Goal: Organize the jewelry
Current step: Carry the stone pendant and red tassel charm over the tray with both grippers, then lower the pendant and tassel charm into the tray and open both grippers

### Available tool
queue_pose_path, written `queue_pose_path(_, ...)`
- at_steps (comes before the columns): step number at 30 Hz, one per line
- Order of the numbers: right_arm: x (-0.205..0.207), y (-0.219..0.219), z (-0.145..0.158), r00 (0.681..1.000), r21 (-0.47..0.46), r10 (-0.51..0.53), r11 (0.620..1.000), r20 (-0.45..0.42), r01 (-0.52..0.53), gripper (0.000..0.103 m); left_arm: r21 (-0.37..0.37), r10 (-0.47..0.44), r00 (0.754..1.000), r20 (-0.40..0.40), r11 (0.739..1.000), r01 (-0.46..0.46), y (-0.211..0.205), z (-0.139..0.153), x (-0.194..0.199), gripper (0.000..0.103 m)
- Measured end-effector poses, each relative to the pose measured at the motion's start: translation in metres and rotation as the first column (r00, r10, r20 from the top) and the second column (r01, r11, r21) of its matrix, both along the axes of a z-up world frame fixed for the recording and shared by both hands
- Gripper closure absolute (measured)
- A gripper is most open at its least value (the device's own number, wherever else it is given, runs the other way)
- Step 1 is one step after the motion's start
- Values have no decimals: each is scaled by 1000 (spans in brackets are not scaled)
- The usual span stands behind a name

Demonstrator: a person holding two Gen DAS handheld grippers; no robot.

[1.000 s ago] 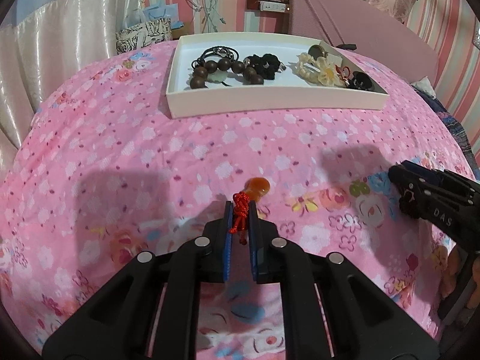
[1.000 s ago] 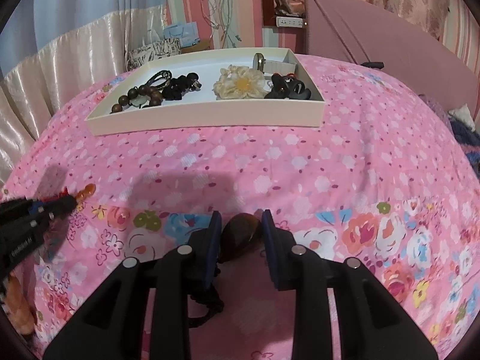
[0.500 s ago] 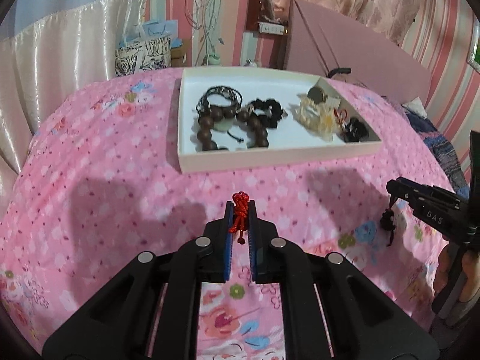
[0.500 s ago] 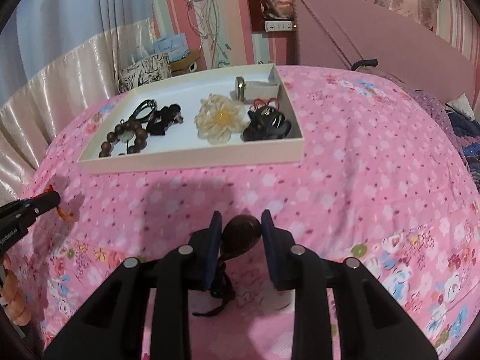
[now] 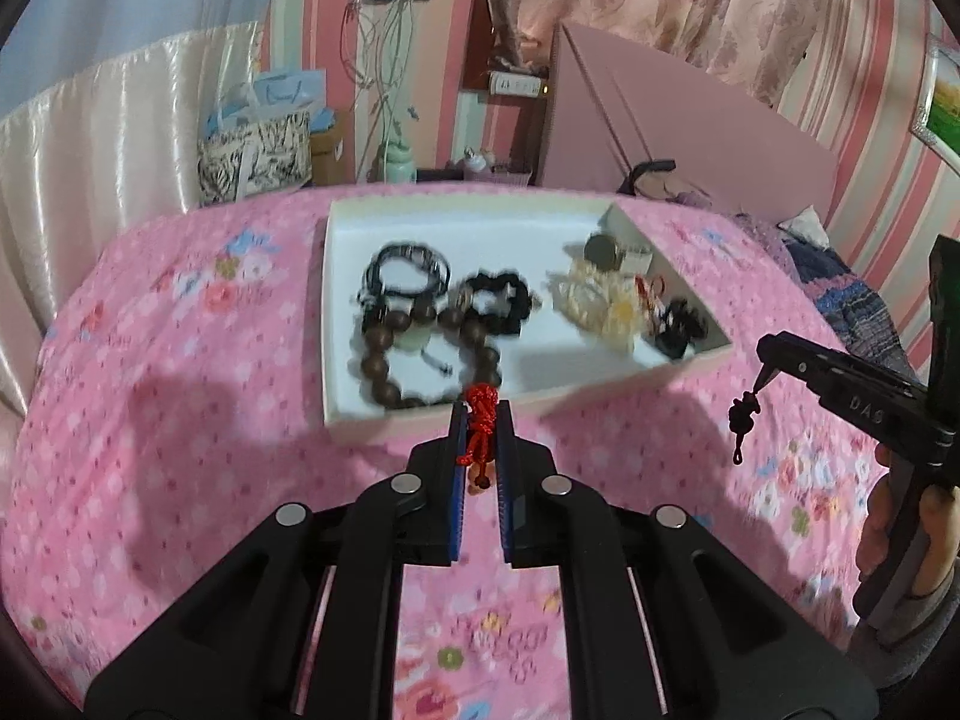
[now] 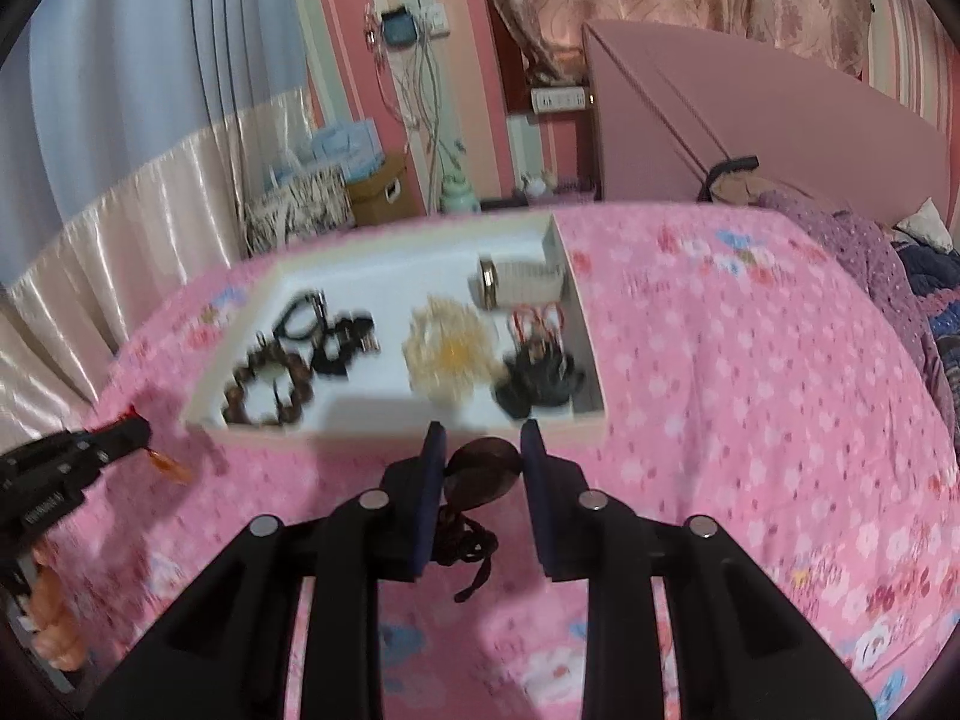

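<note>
Left gripper (image 5: 482,420) pinching red knotted cord (image 5: 480,429), amber bead (image 6: 167,463) dangling underneath. Right gripper (image 6: 482,456) clamped on dark brown pendant (image 6: 480,474) w/ black cord. Both held above pink bedspread (image 5: 180,420), just short of white tray (image 5: 528,402).

Pink-and-white striped walls (image 5: 888,138) all round, a floral curtain (image 6: 690,6) hanging up top. Pale satin drapes (image 5: 102,138) on the left. A bed under a pink flowered sheet (image 6: 720,360), a pink headboard (image 5: 678,132) behind, cables dangling from a wall socket (image 6: 420,24).
</note>
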State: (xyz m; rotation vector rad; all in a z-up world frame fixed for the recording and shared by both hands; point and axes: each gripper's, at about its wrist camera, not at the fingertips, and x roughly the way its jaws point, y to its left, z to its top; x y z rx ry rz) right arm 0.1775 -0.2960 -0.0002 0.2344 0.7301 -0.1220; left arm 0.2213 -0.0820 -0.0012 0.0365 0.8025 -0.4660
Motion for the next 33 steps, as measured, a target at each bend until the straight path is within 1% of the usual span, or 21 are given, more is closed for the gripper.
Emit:
queue_pose_path(3, 17, 0, 14, 1000, -7, 0, 1000, 27, 0, 77, -10, -7, 1000, 4, 1000, 7, -7, 8, 14, 97)
queue_pose_path(6, 42, 1, 21, 1000, -4, 7, 1000, 24, -6, 77, -8, -26, 999, 22, 1000, 26, -18, 18, 29, 97)
queue_pose_path(8, 60, 2, 23, 1000, -10, 7, 1000, 24, -7, 77, -6, -27, 999, 33, 1000, 28, -25, 22, 43, 97)
queue_pose_path(11, 84, 6, 23, 1000, -11, 14, 1000, 26, -14, 77, -17, -26, 999, 23, 1000, 27, -35, 25, 68, 97)
queue_pose_path(15, 119, 9, 22, 1000, -15, 20, 1000, 23, -19, 77, 2, -17, 1000, 20, 1000, 17, -51, 20, 102, 97)
queue_pose_path(19, 152, 10, 16, 1000, -47, 11, 999, 16, -10, 77, 25, 9, 1000, 19, 1000, -10, -68, 11, 136, 97)
queue_pose_path(21, 170, 6, 11, 1000, -38, 3, 999, 7, -3, 77, 22, 19, 1000, 7, 1000, -19, -74, 7, 154, 97)
queue_pose_path(24, 189, 3, 3, 1000, -42, 0, 999, -8, -1, 77, 55, 38, 999, 7, 998, -38, -86, 1, 177, 97)
queue_pose_path(27, 210, 2, -3, 1000, -68, 3, 998, -23, -5, 77, 80, 43, 999, -4, 996, -43, -96, -6, 198, 97)
queue_pose_path(30, 229, 4, -19, 997, -80, 9, 997, -71, -14, 78, 81, 56, 998, -33, 995, -53, -99, -18, 217, 97)
queue_pose_path(33, 242, 7, -38, 992, -111, 8, 994, -126, -22, 78, 130, 70, 996, -51, 990, -63, -103, -35, 228, 97)
